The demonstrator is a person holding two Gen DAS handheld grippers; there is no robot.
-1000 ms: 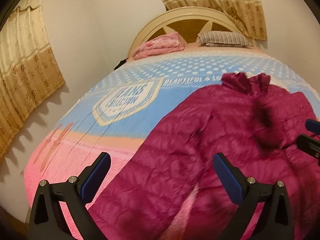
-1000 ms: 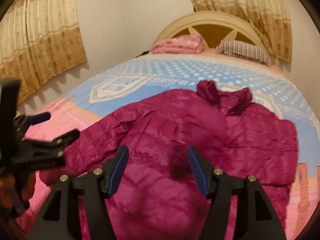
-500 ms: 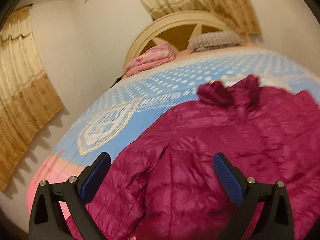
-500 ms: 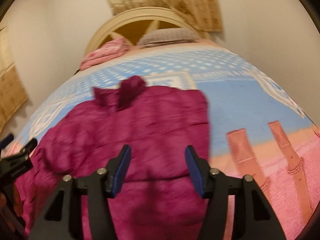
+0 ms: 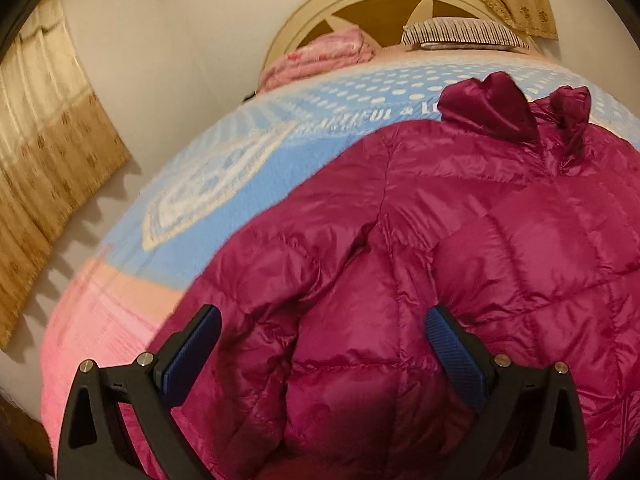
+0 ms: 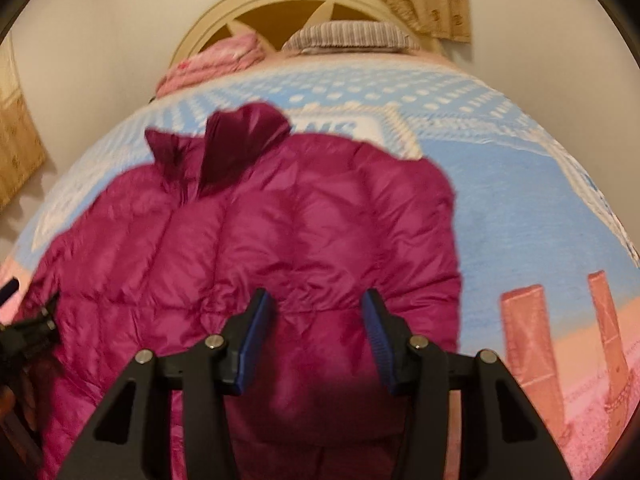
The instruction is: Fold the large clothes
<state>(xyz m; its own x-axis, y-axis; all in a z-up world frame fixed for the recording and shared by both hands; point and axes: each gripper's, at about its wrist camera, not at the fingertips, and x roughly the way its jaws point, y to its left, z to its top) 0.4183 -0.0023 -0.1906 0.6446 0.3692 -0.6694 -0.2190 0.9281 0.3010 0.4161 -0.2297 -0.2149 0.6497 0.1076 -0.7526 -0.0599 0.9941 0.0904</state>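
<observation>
A magenta puffer jacket (image 5: 460,260) lies spread on the bed (image 5: 248,184). The left gripper (image 5: 320,344) hovers over it, jaws wide apart. The right gripper (image 6: 314,332) has just been narrowing its jaws above the jacket, gripping nothing.

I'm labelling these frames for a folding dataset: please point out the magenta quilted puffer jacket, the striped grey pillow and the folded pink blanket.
Magenta quilted puffer jacket (image 5: 500,248): left wrist view, chest panel.
Striped grey pillow (image 5: 460,32): left wrist view, top face.
Folded pink blanket (image 6: 212,64): right wrist view, upper fold.
</observation>
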